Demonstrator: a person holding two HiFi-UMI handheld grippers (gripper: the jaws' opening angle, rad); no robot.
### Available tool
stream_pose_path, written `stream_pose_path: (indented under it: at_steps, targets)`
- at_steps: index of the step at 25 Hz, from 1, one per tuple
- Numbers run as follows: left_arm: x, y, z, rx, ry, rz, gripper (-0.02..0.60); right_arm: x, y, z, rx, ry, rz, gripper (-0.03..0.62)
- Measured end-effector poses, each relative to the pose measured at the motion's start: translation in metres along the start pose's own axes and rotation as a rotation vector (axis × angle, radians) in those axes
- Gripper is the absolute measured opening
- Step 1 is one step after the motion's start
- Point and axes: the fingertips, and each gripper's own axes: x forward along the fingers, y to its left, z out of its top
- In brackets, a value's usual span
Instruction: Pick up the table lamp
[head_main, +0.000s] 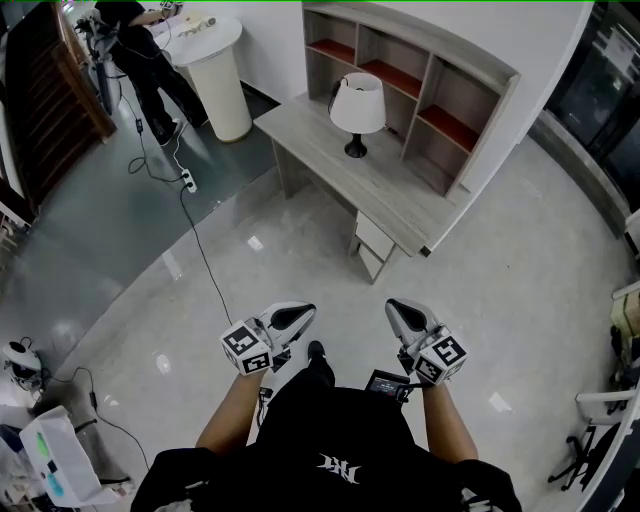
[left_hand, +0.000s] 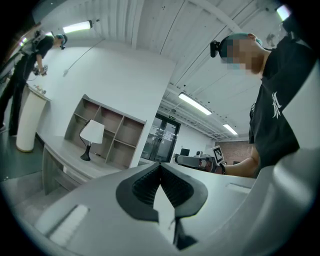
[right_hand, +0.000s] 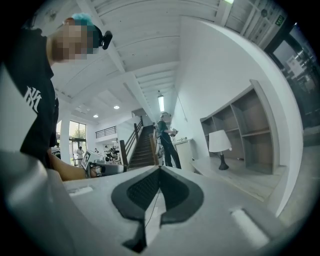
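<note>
- The table lamp (head_main: 357, 108) stands upright on the worktop (head_main: 400, 200), beside the shelves (head_main: 440, 100), well apart from both hands.
- Clenched and empty: left tongs (head_main: 292, 318), right tongs (head_main: 405, 318).
- It looks light but top-heavy, and the shade (head_main: 358, 98) is probably flimsy. Best to pinch the dark stem (head_main: 356, 140) above the base.

Ceiling strip lights (left_hand: 195, 105) light the room brightly and evenly. The glossy floor (head_main: 480, 300) carries small glare spots, and the table lamp (head_main: 357, 103) looks sharp in the head view. Both gripper views curve strongly toward dark, vignetted corners; their nearest foreground is soft.
</note>
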Motion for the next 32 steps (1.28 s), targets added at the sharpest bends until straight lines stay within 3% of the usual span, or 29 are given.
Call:
stream_pose_path:
  at_steps: [15,32]
  targets:
    - [0.041,0.131,0.051,0.012,0.03,-0.08,0.002,0.123,-0.062,0.048,-0.021,-0.015,-0.051,0.003]
    - [0.063,0.227,0.065,-0.027,0.032,-0.059,0.002,0.196,-0.125,0.055,-0.001,-0.017,-0.064,0.003]
